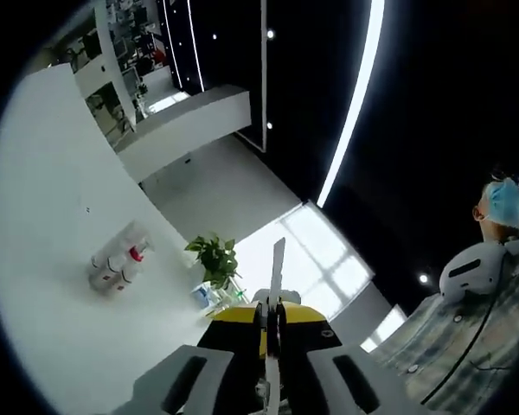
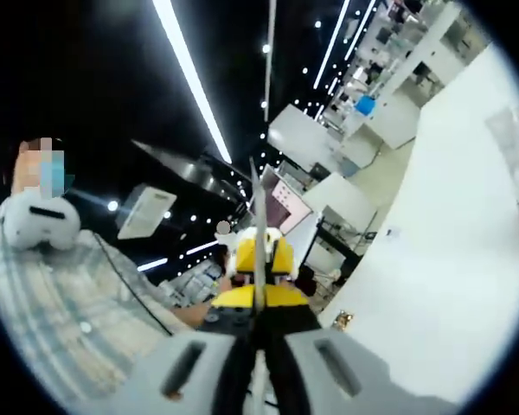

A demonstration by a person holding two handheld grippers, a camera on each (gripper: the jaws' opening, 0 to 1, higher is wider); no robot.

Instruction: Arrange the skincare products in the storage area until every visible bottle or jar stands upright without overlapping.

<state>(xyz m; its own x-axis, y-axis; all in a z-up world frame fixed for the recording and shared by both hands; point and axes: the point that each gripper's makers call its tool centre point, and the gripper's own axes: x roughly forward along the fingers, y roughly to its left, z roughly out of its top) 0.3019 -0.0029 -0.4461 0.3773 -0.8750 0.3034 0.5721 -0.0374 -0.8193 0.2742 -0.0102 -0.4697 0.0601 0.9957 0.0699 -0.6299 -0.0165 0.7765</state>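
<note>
Skincare bottles point(image 1: 117, 264) are seen in the left gripper view as a small cluster on the white table point(image 1: 52, 216), well apart from the jaws; some appear to be lying on their sides, one with a red cap, though they are too small for a count to be made. In the right gripper view a pale, blurred bottle point(image 2: 515, 160) is glimpsed at the far right edge on the same white surface point(image 2: 450, 259).

The left gripper point(image 1: 274, 303) is held with its jaws pressed together on nothing, pointed away from the cluster toward a potted plant point(image 1: 214, 258). The right gripper point(image 2: 258, 259) is likewise brought together and empty, aimed up toward the ceiling lights (the person's checked sleeve point(image 2: 60, 294) sits to its left).

The step in hand is judged to be the approach, with no bottle yet stood up by either tool. To do it well, both grippers should be lowered and turned toward the cluster, and the jaws spread before contact is made. A lying bottle is best taken across its body near the middle, tipped upright, and set down with a gap left from its neighbours, so that nothing is knocked over.
</note>
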